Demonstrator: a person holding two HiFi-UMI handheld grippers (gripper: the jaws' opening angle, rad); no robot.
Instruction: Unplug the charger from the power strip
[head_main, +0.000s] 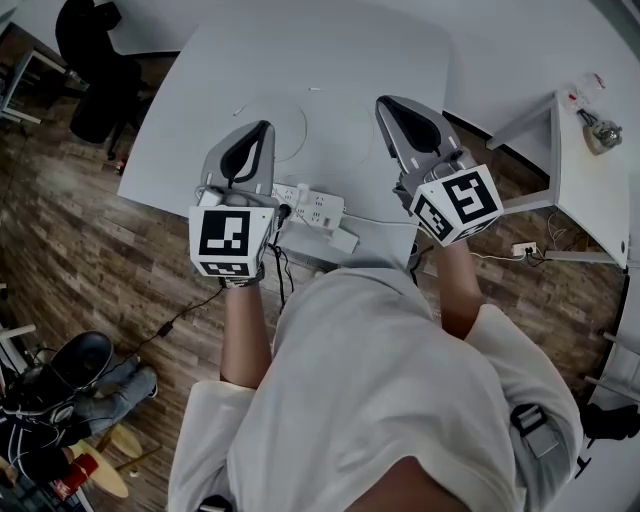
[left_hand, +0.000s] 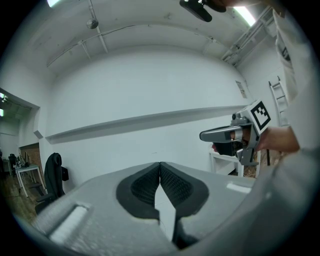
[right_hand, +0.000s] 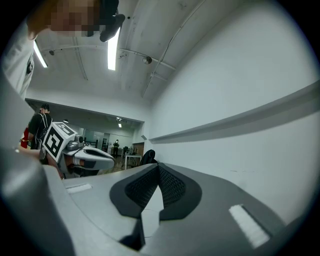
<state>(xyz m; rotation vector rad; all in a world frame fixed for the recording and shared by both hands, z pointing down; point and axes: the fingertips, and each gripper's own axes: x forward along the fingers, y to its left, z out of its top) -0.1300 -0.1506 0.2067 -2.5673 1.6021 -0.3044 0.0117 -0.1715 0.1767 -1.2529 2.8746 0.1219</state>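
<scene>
A white power strip (head_main: 312, 208) lies on the white table (head_main: 330, 90) near its front edge, between my two grippers. A white block (head_main: 343, 241), which may be the charger, sits at the strip's near end. A black cable (head_main: 283, 268) drops from there off the table. My left gripper (head_main: 265, 128) (left_hand: 160, 165) hovers over the strip's left end, shut with nothing in it. Right of the strip my right gripper (head_main: 384, 103) (right_hand: 158, 166) is held level, its jaws also shut and empty. Neither gripper view shows the strip.
A white side table (head_main: 575, 190) stands at the right with a small object on its far corner. A black office chair (head_main: 95, 60) is at the far left. A seated person (head_main: 60, 395) is at the lower left on the wooden floor.
</scene>
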